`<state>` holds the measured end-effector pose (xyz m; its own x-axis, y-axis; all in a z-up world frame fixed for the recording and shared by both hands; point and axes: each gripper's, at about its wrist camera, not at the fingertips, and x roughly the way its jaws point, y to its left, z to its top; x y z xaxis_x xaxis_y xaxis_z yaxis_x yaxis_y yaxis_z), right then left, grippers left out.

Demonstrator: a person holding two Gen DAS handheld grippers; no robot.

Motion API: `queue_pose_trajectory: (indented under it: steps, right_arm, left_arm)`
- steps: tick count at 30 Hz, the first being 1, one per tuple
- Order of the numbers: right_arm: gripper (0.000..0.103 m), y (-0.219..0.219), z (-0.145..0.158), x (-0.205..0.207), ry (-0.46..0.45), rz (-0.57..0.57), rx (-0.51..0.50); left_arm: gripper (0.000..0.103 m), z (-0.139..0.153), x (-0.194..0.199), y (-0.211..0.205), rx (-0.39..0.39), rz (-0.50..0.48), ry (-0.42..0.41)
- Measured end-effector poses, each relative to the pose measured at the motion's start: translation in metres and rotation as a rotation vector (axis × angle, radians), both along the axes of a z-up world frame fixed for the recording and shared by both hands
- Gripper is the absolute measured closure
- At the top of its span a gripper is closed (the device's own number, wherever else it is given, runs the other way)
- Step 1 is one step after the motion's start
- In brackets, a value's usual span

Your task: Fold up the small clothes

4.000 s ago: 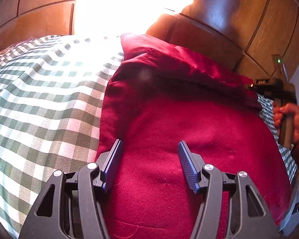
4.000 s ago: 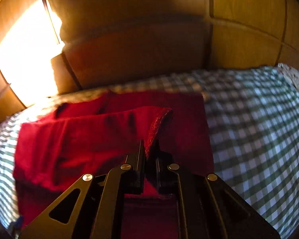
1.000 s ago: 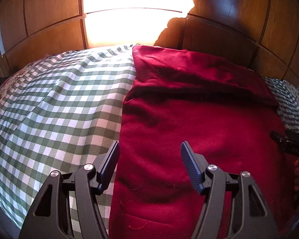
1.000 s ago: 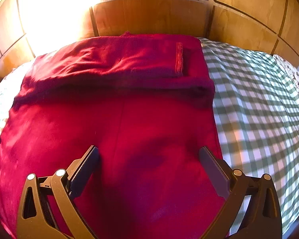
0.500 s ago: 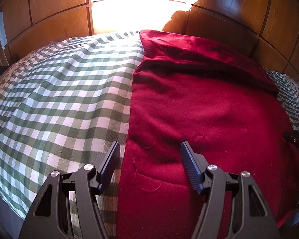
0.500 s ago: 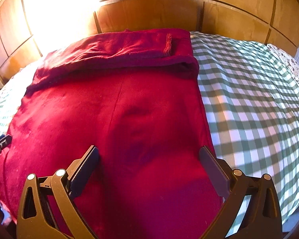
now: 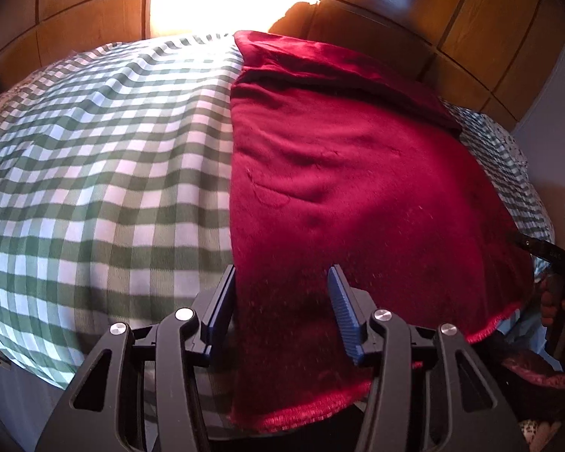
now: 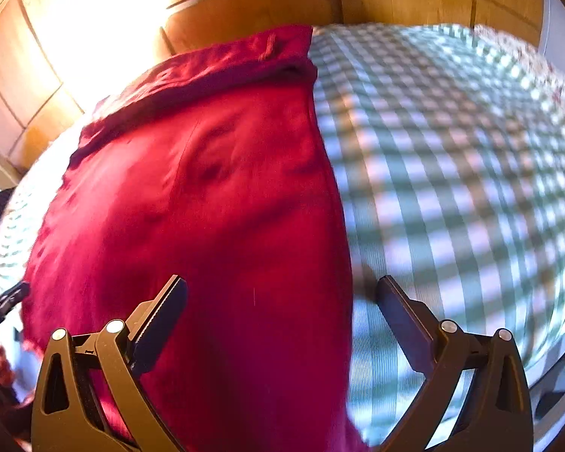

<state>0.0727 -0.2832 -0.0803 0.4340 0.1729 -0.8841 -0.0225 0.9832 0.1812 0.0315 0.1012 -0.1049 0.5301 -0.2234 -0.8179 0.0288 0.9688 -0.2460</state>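
Left wrist view: red garment (image 7: pixel 358 188) has its far end folded over, near hem unfolded; left tongs (image 7: pixel 280 297) and right tongs (image 8: pixel 282 301) gape wide, empty.

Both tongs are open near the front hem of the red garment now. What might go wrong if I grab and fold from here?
1. The left tongs straddle the red garment side edge, so they may pinch the checked cover too.
2. The right tongs also span garment edge and cover; same risk.
3. The far end is already folded over; pulling may undo it.
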Motion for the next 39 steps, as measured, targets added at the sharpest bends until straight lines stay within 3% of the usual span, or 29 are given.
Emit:
queue_pose_trajectory:
  steps: [3,5,6,8,10,21,25,28,29,30,31,33,34,35,37,39]
  right_arm:
    - [0.026,0.004,0.000,-0.024,0.036,0.043,-0.007]
    - [0.050,0.007,0.000,-0.031,0.056,0.064,-0.005]
    - [0.057,0.007,0.001,-0.031,0.063,0.069,0.000]
    - [0.083,0.008,0.004,-0.030,0.074,0.080,0.024]
    - [0.090,0.010,0.011,-0.025,0.055,0.090,0.049]
    - [0.093,0.008,0.041,0.029,-0.057,0.069,0.161]
    - [0.093,-0.002,0.037,0.065,-0.072,-0.008,0.183]
    - [0.093,-0.007,0.031,0.098,-0.074,-0.063,0.207]
    - [0.093,-0.007,0.031,0.108,-0.084,-0.070,0.214]
    - [0.093,-0.006,0.032,0.121,-0.097,-0.072,0.225]
    - [0.088,-0.006,0.034,0.131,-0.108,-0.075,0.242]
    - [0.057,-0.010,0.035,0.142,-0.104,-0.090,0.320]
    - [0.024,-0.013,0.036,0.144,-0.108,-0.105,0.365]
    - [0.009,-0.015,0.039,0.143,-0.131,-0.128,0.375]
    - [0.008,-0.020,0.043,0.137,-0.172,-0.146,0.348]
    - [0.006,-0.030,0.039,0.128,-0.154,-0.171,0.367]
  left_arm:
    - [0.059,-0.006,-0.007,-0.005,-0.021,-0.021,0.023]
    - [0.075,-0.006,-0.006,-0.006,-0.022,-0.021,0.026]
    - [0.086,-0.005,-0.005,-0.006,-0.034,-0.024,0.025]
    - [0.090,0.003,-0.003,-0.005,-0.065,-0.031,0.011]
    - [0.091,0.014,0.001,-0.002,-0.089,-0.035,-0.008]
    - [0.093,0.047,0.072,0.017,-0.309,0.034,-0.068]
    - [0.093,0.045,0.120,0.017,-0.328,0.074,-0.060]
    - [0.091,0.045,0.152,0.019,-0.294,0.118,-0.057]
    - [0.087,0.045,0.160,0.020,-0.268,0.137,-0.056]
    - [0.074,0.046,0.166,0.023,-0.246,0.170,-0.055]
    - [0.048,0.047,0.167,0.027,-0.229,0.213,-0.061]
    - [0.038,0.049,0.162,0.039,-0.243,0.260,-0.098]
    - [0.036,0.049,0.158,0.044,-0.251,0.261,-0.100]
    - [0.036,0.047,0.155,0.049,-0.252,0.265,-0.100]
    - [0.036,0.041,0.144,0.056,-0.236,0.266,-0.089]
    - [0.035,0.032,0.129,0.058,-0.215,0.238,-0.080]
